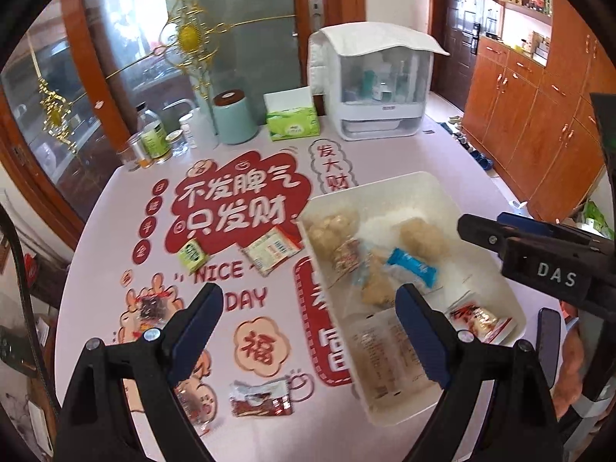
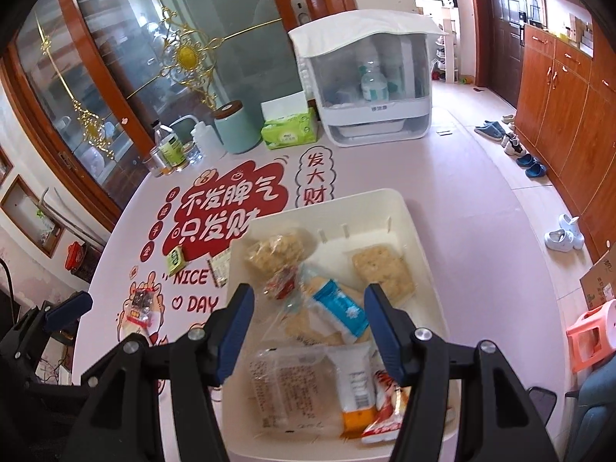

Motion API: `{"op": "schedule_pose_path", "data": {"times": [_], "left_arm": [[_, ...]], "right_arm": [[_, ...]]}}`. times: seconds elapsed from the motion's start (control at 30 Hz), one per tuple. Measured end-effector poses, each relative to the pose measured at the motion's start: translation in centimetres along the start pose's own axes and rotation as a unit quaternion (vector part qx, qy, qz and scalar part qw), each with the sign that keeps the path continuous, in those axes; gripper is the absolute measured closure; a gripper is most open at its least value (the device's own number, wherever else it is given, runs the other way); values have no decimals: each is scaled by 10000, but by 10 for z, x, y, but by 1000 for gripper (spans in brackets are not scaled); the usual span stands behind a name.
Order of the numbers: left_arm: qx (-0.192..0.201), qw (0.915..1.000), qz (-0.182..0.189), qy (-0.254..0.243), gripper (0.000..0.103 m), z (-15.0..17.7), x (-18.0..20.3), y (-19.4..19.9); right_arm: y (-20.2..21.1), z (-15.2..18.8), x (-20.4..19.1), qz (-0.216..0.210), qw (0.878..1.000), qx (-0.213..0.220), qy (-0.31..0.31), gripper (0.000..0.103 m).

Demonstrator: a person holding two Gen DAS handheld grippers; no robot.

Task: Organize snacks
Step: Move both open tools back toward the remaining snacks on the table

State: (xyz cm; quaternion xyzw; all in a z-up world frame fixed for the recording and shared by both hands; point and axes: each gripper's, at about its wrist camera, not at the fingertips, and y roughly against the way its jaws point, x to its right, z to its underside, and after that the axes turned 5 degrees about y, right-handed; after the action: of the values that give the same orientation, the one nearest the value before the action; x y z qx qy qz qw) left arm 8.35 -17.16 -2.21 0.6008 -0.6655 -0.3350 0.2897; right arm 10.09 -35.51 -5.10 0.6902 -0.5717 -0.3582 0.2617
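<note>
Left wrist view shows the left gripper (image 1: 308,308) with jaws wide and nothing between them, hanging over the table (image 1: 454,161) between the loose snacks and the bin (image 1: 385,188). 5 packets lie outside the bin: a green one (image 1: 191,256), a pale one (image 1: 271,252) just beside it, a dark one (image 1: 151,308) nearer the left finger, a clear one (image 1: 192,404) low behind that finger, and a red one (image 1: 262,400) close to the bin's near corner.

Right wrist view has the right gripper (image 2: 308,319) above the bin (image 2: 338,202), jaws partly apart and empty, framing a blue packet (image 2: 338,310) already inside.

The step in hand looks like fetching the next loose snack with the left gripper. The red one seems the easiest: come down with the fingers straddling its short side, pinch a crimped edge, not the flat middle, and lift clear of the bin wall before letting go. The right gripper should stay out of the drop path.
</note>
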Motion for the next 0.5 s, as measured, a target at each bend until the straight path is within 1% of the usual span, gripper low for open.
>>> {"op": "schedule_pose_path", "data": {"times": [0.23, 0.37, 0.5], "left_arm": [[39, 9994, -221, 280, 13, 9, -59, 9], [39, 9985, -329, 432, 13, 11, -102, 7], [30, 9968, -429, 667, 13, 13, -153, 4]], "right_arm": [[0, 6, -39, -97, 9998, -34, 171, 43], [-2, 12, -67, -133, 9996, -66, 238, 43], [-6, 17, -97, -101, 9994, -130, 298, 43]]}}
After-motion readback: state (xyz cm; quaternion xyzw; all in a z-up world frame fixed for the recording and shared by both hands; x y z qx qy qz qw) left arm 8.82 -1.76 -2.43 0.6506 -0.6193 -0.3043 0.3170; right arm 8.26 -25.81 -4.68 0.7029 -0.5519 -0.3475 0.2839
